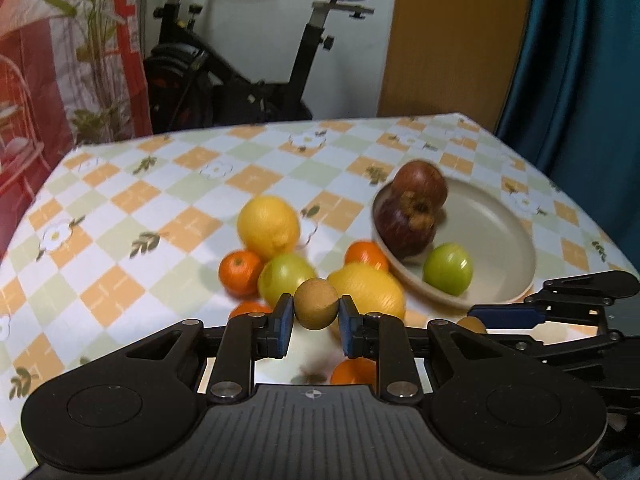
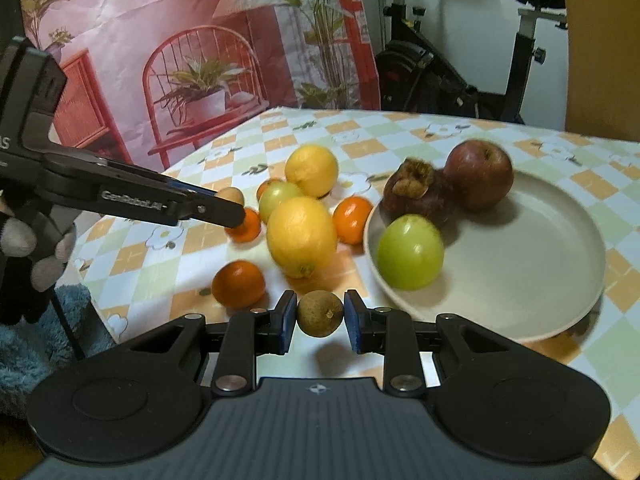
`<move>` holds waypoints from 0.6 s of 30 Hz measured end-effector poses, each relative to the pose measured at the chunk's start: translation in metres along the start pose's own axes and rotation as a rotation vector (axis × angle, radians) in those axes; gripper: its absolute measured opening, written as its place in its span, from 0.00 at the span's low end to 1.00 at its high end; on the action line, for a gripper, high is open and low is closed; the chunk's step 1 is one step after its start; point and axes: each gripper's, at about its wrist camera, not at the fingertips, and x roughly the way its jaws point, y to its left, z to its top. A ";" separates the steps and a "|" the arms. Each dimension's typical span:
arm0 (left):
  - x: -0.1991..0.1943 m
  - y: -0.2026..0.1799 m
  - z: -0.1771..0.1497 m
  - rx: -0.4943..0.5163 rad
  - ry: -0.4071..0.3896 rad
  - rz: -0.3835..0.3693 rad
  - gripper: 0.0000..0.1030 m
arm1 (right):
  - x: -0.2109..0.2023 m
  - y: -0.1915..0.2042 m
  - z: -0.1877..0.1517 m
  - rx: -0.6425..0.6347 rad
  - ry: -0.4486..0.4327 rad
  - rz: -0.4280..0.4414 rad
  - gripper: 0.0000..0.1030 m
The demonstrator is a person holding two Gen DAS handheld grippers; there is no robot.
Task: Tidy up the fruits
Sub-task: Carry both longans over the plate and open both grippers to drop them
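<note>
a table (image 1: 120,216) under a checked cloth of orange, pale green and white with flower prints carries the fruit; behind it stand an exercise bike (image 1: 240,60), a red-and-pink printed backdrop (image 2: 160,40), a wooden panel (image 1: 452,36) and a teal curtain (image 1: 580,60). a beige plate (image 2: 540,260) holds a red apple (image 2: 479,174), a dark mangosteen (image 2: 416,196) touching it, and a green fruit (image 2: 410,251) at the near rim. just beside the plate on the cloth lie two lemons (image 2: 302,236), another green fruit (image 2: 278,200) and several small oranges (image 2: 239,283); motion blur softens them all, and one orange is half hidden behind the left tool's fingers in the right wrist view. the left gripper (image 1: 315,312) has its blue pads closed part-way on a small tan round fruit (image 1: 316,304), held above the cloth near the pile. the right gripper (image 2: 320,316) likewise clamps a small brown fruit (image 2: 320,313) with a stem end, in front of the plate's near rim. in the left wrist view the right tool is cut off at the frame's right edge.
</note>
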 end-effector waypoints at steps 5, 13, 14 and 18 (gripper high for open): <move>0.000 -0.016 0.017 0.033 -0.030 -0.039 0.25 | -0.008 -0.010 0.008 0.000 -0.032 -0.033 0.28; 0.022 -0.059 0.047 0.125 -0.073 -0.111 0.25 | -0.018 -0.048 0.020 -0.001 -0.067 -0.132 0.27; 0.028 -0.064 0.050 0.135 -0.079 -0.119 0.25 | -0.019 -0.054 0.021 -0.003 -0.068 -0.144 0.27; 0.047 -0.085 0.064 0.163 -0.084 -0.148 0.25 | -0.020 -0.078 0.032 -0.010 -0.079 -0.192 0.27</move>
